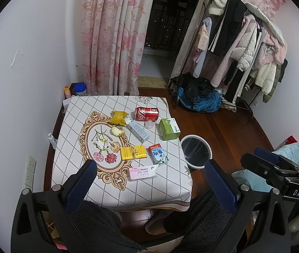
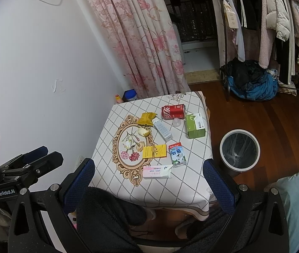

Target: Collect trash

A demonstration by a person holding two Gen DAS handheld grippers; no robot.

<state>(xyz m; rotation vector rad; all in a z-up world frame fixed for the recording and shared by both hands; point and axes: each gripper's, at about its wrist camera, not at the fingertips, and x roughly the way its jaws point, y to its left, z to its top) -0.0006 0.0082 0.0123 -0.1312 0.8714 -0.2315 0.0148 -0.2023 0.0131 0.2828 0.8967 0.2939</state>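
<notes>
Nearby, bin beside littered table.

Your small square table with the white diamond-grid cloth holds a tipped red cola can far right, green box, yellow carton, blue milk carton and pink packet nearest you.

Pink floral curtains hang beside the dark window, a rack of coats stands over a blue bundle on the wooden floor.
</notes>
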